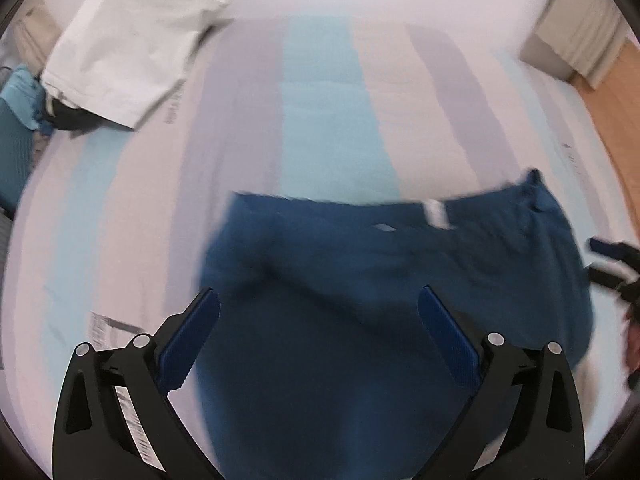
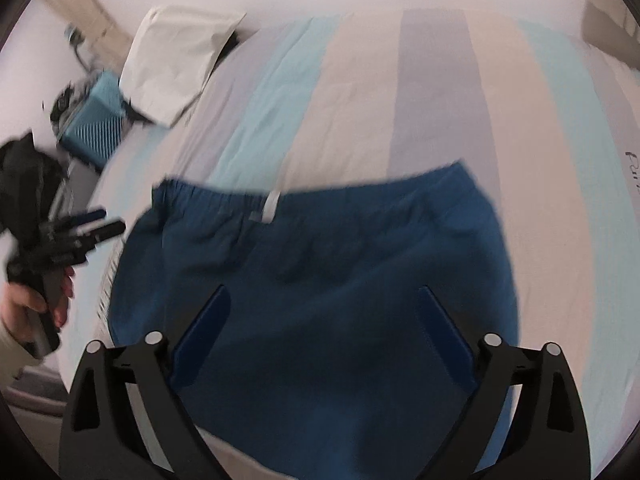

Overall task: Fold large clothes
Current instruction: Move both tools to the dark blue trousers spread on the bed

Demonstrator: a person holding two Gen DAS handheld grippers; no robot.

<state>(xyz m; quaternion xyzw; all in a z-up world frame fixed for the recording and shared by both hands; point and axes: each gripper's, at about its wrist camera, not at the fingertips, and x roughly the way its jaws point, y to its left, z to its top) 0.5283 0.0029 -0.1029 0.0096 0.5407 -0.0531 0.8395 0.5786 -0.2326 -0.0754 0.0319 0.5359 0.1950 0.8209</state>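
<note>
A dark blue garment (image 1: 380,300) with an elastic waistband and a white label (image 1: 438,214) lies on the striped bed sheet (image 1: 328,112). It also shows in the right wrist view (image 2: 320,280), waistband at the far side. My left gripper (image 1: 318,320) is open and empty above the garment's left part. My right gripper (image 2: 324,320) is open and empty above the garment's middle. The left gripper also shows in the right wrist view (image 2: 104,222), held in a hand at the garment's left edge. The right gripper shows at the right edge of the left wrist view (image 1: 608,260). Both views are blurred.
A folded white garment (image 1: 132,44) lies at the bed's far left corner, over something dark (image 1: 68,116). A teal basket (image 2: 96,128) stands beside the bed on the left. A wooden floor (image 1: 616,128) and a curtain (image 1: 580,32) are to the right.
</note>
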